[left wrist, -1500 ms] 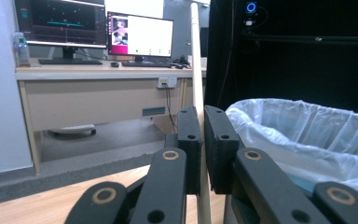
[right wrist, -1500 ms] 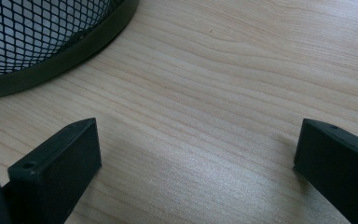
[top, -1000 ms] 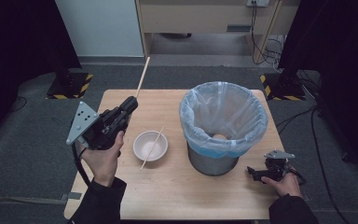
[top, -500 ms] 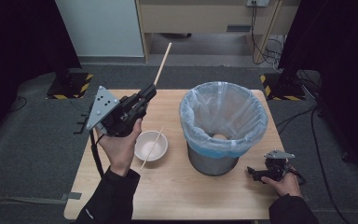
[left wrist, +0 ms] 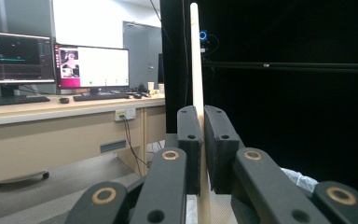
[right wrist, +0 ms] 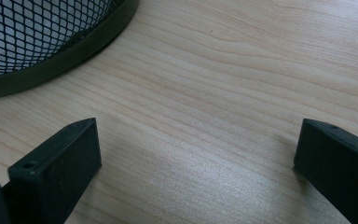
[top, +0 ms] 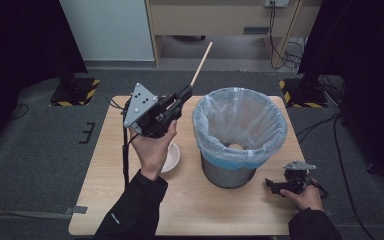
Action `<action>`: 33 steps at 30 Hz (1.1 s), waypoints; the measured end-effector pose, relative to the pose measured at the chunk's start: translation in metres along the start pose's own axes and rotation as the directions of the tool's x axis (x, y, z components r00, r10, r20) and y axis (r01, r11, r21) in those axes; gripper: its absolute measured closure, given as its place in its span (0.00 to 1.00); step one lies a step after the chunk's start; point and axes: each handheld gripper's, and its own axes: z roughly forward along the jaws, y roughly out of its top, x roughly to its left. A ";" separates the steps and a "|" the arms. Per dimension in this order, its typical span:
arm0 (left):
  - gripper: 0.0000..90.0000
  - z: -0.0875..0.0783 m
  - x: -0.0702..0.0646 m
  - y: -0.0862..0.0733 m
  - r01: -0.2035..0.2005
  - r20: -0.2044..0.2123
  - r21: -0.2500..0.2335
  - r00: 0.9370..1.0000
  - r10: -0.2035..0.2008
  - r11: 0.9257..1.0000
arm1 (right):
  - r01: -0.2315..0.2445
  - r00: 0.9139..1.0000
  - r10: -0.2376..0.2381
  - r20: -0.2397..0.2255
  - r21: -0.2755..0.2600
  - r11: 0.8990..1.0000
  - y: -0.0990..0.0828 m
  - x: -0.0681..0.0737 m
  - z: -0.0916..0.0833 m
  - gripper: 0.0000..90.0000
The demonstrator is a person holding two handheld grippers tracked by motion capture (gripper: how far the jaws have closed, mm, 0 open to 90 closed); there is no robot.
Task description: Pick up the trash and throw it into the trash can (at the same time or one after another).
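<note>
Left gripper (top: 184, 93) raised over table's (top: 130, 200) left half, pinching wooden stick (left wrist: 196, 70), right gripper (top: 271, 185) spread near right edge, no readable writing

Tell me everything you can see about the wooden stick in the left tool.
The wooden stick is a thin, pale, straight rod of light wood, a chopstick by its look. The left tool is shut on it, black jaws pinching it partway along its length. It is lifted above the table, slanting up and away from the person, toward the lined bin but not touching it. The left tool view shows it rising straight between the jaws.
</note>
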 end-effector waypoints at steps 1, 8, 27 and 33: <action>0.95 0.003 -0.001 0.000 0.004 0.003 -0.001 1.000 -0.004 1.000 | 0.003 1.000 -0.003 0.000 -0.003 1.000 0.000 0.000 0.000 0.01; 0.95 0.024 -0.011 -0.002 0.005 0.032 0.005 0.999 -0.006 1.000 | 0.005 1.000 -0.005 0.001 -0.002 1.000 0.000 0.000 0.000 0.01; 0.94 0.079 -0.039 -0.023 0.016 0.121 0.077 0.992 -0.025 0.997 | 0.003 1.000 -0.003 0.000 -0.002 1.000 0.000 0.000 0.000 0.01; 0.84 0.081 -0.038 -0.028 0.007 0.116 0.099 0.993 -0.019 0.995 | 0.005 1.000 -0.005 0.001 -0.002 1.000 0.000 0.000 0.000 0.01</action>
